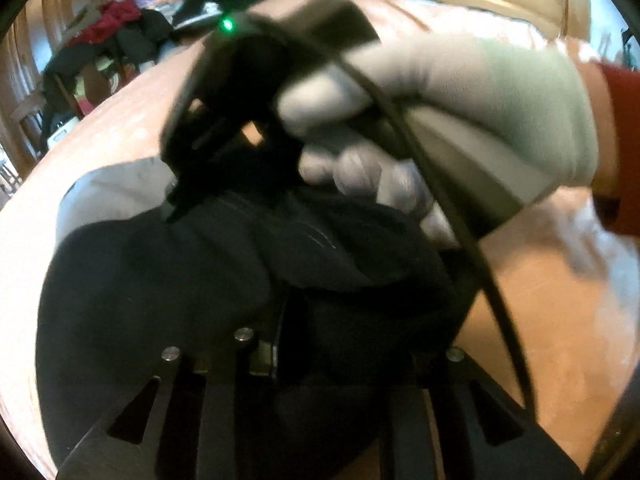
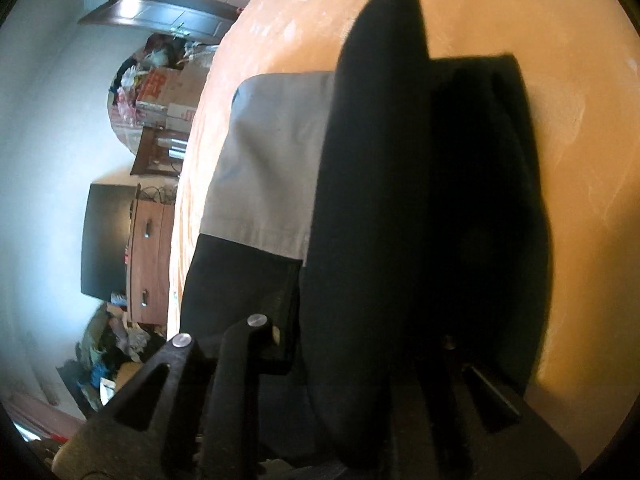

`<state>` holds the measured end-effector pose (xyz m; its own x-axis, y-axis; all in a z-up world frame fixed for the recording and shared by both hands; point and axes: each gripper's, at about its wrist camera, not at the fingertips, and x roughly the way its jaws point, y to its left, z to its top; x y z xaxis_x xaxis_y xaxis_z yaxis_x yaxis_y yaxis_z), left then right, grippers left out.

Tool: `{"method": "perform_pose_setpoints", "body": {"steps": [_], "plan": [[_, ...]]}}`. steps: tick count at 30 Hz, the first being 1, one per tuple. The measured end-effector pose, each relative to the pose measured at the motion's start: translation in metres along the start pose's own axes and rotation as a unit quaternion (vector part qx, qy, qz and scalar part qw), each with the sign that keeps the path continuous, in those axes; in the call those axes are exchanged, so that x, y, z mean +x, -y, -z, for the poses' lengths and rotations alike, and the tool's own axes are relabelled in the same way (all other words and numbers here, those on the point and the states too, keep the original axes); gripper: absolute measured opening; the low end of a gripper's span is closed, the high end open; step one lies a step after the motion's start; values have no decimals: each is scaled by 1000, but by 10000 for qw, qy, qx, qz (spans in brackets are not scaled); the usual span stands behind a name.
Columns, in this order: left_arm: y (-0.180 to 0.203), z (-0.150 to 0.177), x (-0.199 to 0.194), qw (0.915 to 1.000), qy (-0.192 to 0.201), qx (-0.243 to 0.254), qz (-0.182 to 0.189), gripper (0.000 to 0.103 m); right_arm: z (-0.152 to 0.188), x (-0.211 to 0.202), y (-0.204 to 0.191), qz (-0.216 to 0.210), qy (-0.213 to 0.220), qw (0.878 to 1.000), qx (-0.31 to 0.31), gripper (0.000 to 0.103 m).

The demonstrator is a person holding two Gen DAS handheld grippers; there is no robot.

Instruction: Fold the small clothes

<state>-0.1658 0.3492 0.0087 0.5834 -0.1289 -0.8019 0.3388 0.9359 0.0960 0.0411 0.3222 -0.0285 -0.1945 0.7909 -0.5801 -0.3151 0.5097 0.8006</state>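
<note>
Orange counter point(image 2: 500, 20) below, piled clothes point(image 1: 120, 28) far left; black garment point(image 1: 160, 280) bunched over a grey cloth point(image 2: 272, 168), pinched in the closed left hand-held gripper point(image 1: 280, 352), also clamped by the right hand-held gripper point(image 2: 360, 360), gloved hand point(image 1: 480, 112) behind.

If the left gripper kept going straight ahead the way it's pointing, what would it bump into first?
Most likely the black garment, bunched right at the left gripper fingers. Just beyond it is the right gripper, held in a gloved hand. Depth is unclear in this blurred view.
</note>
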Motion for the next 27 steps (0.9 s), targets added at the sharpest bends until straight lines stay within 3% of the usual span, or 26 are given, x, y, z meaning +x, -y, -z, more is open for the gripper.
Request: {"method": "perform_pose_setpoints", "body": {"steps": [3,8,12,17,22,23,24,26,27], "plan": [[8,-1,-12,9998,15,-29,187,29,13,-9,0,-260,-61,9993,248,32],[-12,31,-93,9974,516,-413,294,32,54,-34,-9,-307,-349,9988,137,62],[-49,75,-159,9891,948,-1116,122,35,97,-45,-14,-291,-370,9988,109,67],[-64,102,-174,9851,881,-1470,138,40,123,-42,-23,-289,-40,9992,285,70],[-64,110,-187,9816,948,-1655,113,40,143,-41,-20,53,183,9995,262,70],[-65,112,-184,9808,907,-1725,77,40,142,-41,-20,101,235,9993,269,66],[-61,108,-182,9802,867,-1781,47,40,139,-40,-23,123,282,9992,255,60],[-57,108,-175,9803,801,-1805,-22,40,136,-35,-36,16,242,9996,120,25],[-57,108,-172,9802,801,-1811,-53,40,135,-32,-42,15,206,9998,18,21]]}}
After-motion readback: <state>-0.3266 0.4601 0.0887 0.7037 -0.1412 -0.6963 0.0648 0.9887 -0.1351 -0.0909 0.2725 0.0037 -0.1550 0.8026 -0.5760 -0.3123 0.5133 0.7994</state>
